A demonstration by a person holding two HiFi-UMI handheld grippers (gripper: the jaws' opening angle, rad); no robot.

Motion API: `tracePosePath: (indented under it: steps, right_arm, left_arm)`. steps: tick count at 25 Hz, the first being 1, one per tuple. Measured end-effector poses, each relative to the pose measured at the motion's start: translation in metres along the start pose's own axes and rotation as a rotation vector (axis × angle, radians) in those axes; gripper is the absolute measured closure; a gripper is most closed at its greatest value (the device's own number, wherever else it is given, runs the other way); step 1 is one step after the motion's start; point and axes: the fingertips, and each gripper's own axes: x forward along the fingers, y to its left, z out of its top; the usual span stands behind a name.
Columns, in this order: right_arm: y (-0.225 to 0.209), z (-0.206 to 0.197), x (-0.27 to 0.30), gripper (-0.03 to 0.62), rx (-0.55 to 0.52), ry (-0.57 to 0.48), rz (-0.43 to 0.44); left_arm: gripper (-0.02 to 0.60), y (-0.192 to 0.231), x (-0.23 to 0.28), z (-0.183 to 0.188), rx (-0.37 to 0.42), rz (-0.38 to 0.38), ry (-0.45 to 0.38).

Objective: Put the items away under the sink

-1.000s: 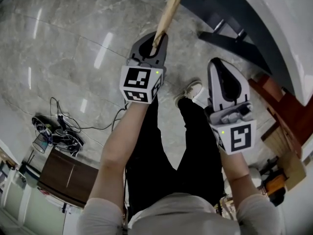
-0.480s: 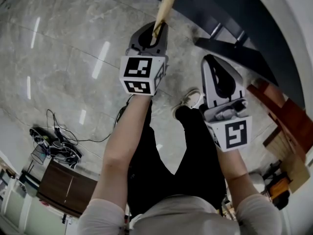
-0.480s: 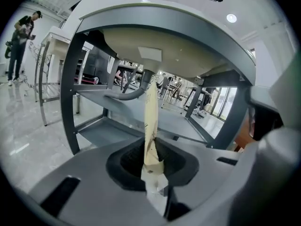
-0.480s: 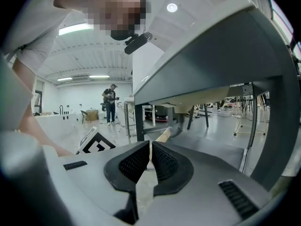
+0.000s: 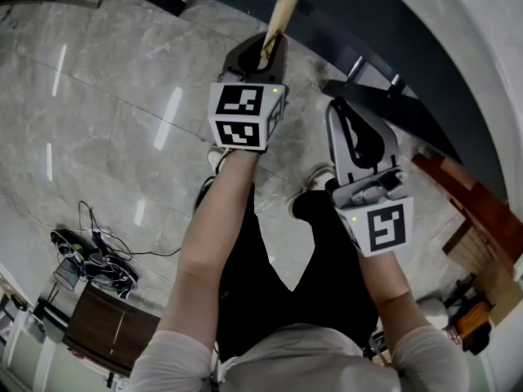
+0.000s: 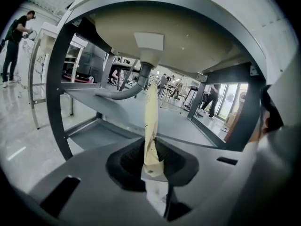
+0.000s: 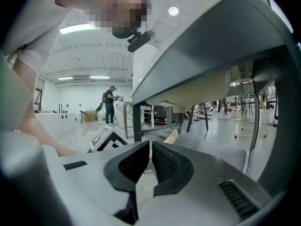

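My left gripper [image 5: 263, 55] is shut on the lower end of a thin beige packet [image 5: 280, 15] that sticks up and forward out of the jaws. In the left gripper view the packet [image 6: 150, 121] stands edge-on in front of the sink's basin underside [image 6: 188, 36], its grey drain hose [image 6: 127, 92] and the grey shelf [image 6: 113, 107] beneath. My right gripper [image 5: 347, 114] is beside the left one, slightly nearer me. Its black pads [image 7: 162, 161] are closed together with nothing between them. The beige packet's tip [image 7: 171, 136] shows just past them.
The sink stand's dark frame [image 5: 392, 47] and white rim [image 5: 482, 55] curve across the top right. A cable tangle [image 5: 90, 256] and a dark wooden cabinet [image 5: 106, 321] lie on the floor at lower left. Wooden furniture [image 5: 470, 202] stands right. A person [image 7: 109, 102] stands far off.
Both grippers have moved forward toward the sink stand, the left one still carrying the packet. The stand's frame now fills more of the top of the head view.
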Motion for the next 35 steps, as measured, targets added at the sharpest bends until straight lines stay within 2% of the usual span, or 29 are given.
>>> tracePosePath:
  steps: [5,10,14,17,21,26,32,35]
  right_arm:
    - [0.003,-0.002,0.007,0.553,0.011,-0.008,0.014]
    - [0.005,0.001,0.012,0.553,0.019,-0.007,0.021]
    - [0.006,0.003,0.012,0.553,0.019,0.005,0.024]
    - [0.008,0.003,0.014,0.553,0.020,0.016,0.029]
    - [0.013,0.003,0.017,0.553,0.020,0.040,0.041]
    - [0.023,0.003,0.017,0.553,0.028,0.065,0.059]
    - [0.030,0.014,0.014,0.553,0.037,0.098,0.076]
    - [0.035,0.026,0.010,0.553,0.040,0.106,0.086]
  left_arm:
    - [0.529,0.006,0.033,0.016,0.022,0.007,0.035]
    - [0.527,-0.001,0.057,0.027,-0.013,0.015,0.040]
    - [0.486,-0.006,0.061,0.026,-0.035,-0.045,0.043]
    - [0.483,-0.007,0.060,0.030,-0.056,-0.074,0.017]
    - [0.436,-0.002,0.052,0.036,-0.056,-0.068,-0.034]
    - [0.420,0.004,0.034,0.041,-0.039,-0.070,-0.068]
    - [0.434,0.010,-0.003,0.055,-0.031,-0.029,-0.122]
    - [0.510,0.016,-0.025,0.058,-0.041,0.025,-0.130]
